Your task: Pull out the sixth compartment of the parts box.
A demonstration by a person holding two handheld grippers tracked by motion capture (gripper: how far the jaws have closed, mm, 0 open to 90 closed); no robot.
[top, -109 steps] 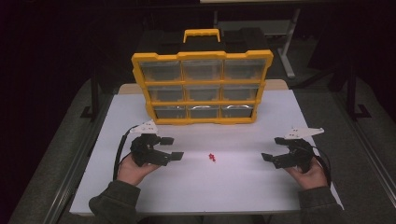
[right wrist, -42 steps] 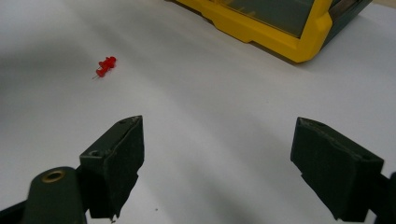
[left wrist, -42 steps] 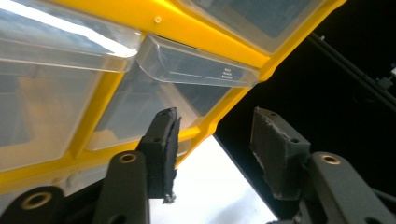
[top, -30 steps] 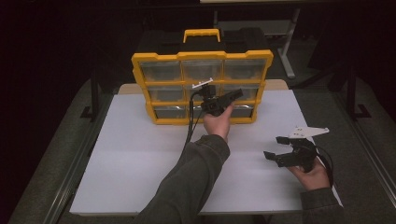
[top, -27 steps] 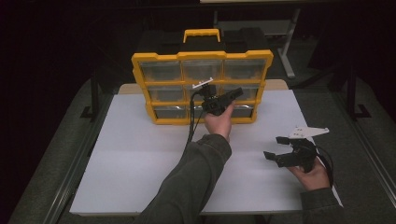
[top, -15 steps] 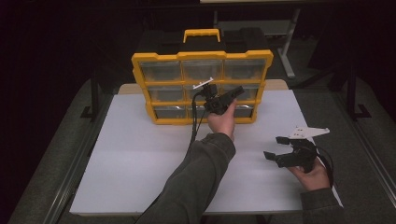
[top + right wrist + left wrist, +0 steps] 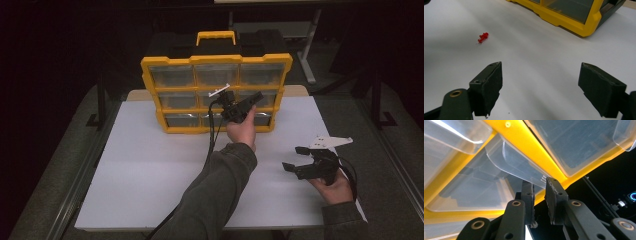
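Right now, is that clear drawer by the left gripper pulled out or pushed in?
Cannot tell. The left gripper has its jaws nearly together at the lip of the clear drawer, but neither view shows it out of the organizer.

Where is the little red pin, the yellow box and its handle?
red pin (image 7: 482, 37), right gripper view, its red head
yellow box (image 7: 150, 82), high view, left frame edge
handle (image 7: 216, 35), high view, top bar

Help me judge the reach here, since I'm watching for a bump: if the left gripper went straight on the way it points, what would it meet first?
The left gripper would likely meet the clear drawer pull of the yellow organizer; its lip sits right at the jaw tips, though contact is unclear.
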